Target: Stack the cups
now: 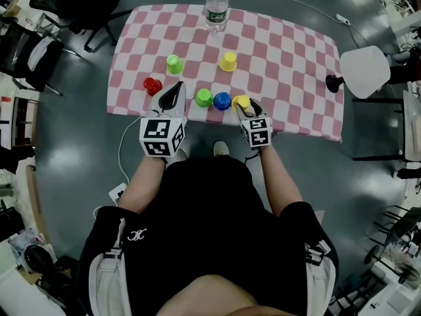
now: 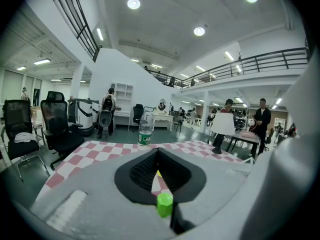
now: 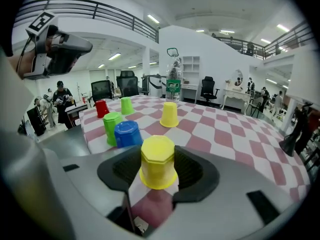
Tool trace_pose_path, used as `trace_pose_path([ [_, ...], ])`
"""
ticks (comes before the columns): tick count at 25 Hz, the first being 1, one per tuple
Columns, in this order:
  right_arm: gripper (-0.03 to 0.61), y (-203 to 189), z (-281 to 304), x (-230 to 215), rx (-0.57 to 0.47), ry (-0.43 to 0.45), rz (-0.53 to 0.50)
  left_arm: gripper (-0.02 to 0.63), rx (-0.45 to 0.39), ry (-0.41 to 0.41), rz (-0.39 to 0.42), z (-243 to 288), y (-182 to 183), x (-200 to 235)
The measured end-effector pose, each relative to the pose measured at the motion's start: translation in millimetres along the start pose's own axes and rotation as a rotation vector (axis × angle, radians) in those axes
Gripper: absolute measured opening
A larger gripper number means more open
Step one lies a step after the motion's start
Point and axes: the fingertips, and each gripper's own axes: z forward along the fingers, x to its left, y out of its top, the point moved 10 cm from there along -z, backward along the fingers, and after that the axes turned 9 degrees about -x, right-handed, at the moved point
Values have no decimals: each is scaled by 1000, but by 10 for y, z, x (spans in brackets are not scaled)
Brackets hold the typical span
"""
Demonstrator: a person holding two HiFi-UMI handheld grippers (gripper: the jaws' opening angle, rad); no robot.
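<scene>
Yellow cup (image 3: pixel 157 160), inverted for stacking, sits clamped in the right tool (image 3: pixel 158 168) just right of the blue cup (image 3: pixel 127 133) at the desk's (image 3: pixel 225 134) near edge, likely ready to cap it, while the left tool (image 2: pixel 158 159) hovers empty, jaws together.

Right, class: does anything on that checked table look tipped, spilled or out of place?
Nothing stands out. The red cup, blue cup, green cups and yellow cups are all mouth down, none tipped. The bottle is upright and nothing has spilled.

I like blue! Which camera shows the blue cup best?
The right gripper view: the blue cup is close and big, sides showing. The head view shows it small, from above. The left gripper view doesn't show it.
</scene>
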Motion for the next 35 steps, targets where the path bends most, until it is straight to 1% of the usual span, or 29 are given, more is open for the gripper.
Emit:
trace_pose_path([
  [8, 209, 2, 5, 69, 5, -62, 30, 15, -5, -10, -8, -63, -3, 69],
  [12, 212, -20, 12, 92, -10, -46, 21, 15, -11, -19, -9, -93, 17, 112],
  [15, 279, -21, 6, 137, -26, -43, 15, 15, -18, -25, -11, -102, 27, 148],
  [18, 281, 82, -61, 186, -85, -95, -6, 15, -25, -34, -12, -103, 40, 179],
  [21, 279, 261, -165, 206, -170, -147, 8, 15, -32, -43, -14, -106, 49, 199],
  [26, 276, 794, -367, 250, -322, -250, -15, 15, -40, -56, -19, -84, 66, 239],
  [28, 272, 1042, -438, 265, -395, -287, -4, 15, -44, -63, -19, -63, 87, 251],
  [29, 265, 1169, -473, 270, -432, -310, 4, 15, -47, -67, -18, -47, 101, 258],
  [30, 243, 1292, -510, 277, -469, -334, 14, 15, -51, -72, -18, -30, 116, 265],
  [33, 132, 1615, -610, 309, -561, -409, 44, 15, -65, -83, -18, 7, 165, 281],
  [35, 42, 1783, -628, 337, -583, -448, 58, 15, -81, -82, -17, 20, 207, 292],
])
